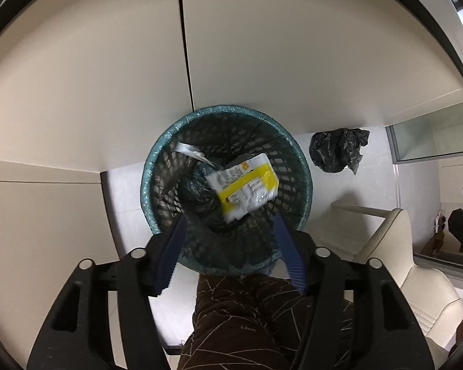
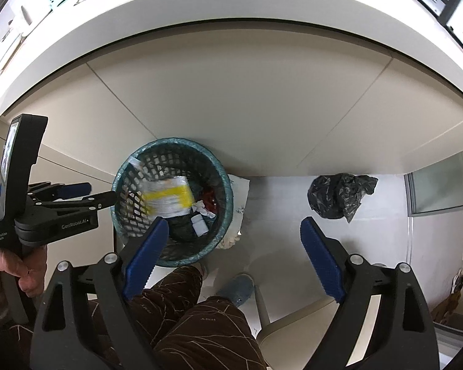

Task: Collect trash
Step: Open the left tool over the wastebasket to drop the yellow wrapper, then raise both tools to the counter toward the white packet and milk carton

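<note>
Basket (image 1: pixel 157 166) w/ teal liner holds yellow-white wrapper (image 1: pixel 247 189), white bottle (image 2: pixel 199 224), red scraps. Black bag (image 1: pixel 338 149) at 3 o'clock. Both jaws apart, empty.

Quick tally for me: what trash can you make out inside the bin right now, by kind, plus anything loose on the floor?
In the teal mesh bin:
Yellow-and-white wrapper: 1
Small white bottle: 1
Crumpled white paper: 1
Silvery white strip at the rim: 1
On the floor:
Crumpled black plastic bag: 1
Total: 5; more may lie hidden underneath.
</note>
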Motion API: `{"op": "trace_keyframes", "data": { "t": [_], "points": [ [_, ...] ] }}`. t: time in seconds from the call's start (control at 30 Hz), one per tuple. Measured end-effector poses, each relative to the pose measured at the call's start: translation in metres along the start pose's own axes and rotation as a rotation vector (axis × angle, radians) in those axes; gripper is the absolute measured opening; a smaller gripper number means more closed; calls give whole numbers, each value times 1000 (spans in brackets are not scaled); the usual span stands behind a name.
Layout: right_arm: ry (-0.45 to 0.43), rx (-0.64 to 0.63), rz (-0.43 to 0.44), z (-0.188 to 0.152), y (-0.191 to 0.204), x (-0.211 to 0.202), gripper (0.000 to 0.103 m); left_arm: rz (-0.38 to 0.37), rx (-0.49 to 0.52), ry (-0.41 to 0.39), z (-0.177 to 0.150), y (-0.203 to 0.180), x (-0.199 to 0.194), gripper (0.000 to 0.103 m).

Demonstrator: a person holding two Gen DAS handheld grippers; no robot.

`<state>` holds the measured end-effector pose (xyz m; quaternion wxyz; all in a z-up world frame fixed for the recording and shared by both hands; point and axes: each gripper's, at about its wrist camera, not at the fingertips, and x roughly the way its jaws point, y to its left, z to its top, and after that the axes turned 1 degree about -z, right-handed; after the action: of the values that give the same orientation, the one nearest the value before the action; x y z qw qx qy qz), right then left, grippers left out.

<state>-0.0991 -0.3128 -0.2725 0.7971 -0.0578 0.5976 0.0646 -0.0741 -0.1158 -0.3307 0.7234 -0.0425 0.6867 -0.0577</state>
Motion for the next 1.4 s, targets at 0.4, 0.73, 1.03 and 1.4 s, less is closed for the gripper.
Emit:
{"op": "trace_keyframes", "data": {
  "t": [0.4, 0.73, 1.03, 1.4],
  "points": [
    [-123, -45, 14, 29, 10, -39, 84, 9, -6, -170, 3, 2, -78, 93],
    [-273, -52, 5, 88, 30, -90, 84, -23, -47, -313, 35, 24, -171, 97],
    [-319, -6, -23, 126, 42, -108, 84, -30, -64, -370, 76, 55, -208, 97],
    [-345, -9, -68, 148, 48, -127, 84, -35, -77, -396, 116, 79, -228, 97]
  ]
}}
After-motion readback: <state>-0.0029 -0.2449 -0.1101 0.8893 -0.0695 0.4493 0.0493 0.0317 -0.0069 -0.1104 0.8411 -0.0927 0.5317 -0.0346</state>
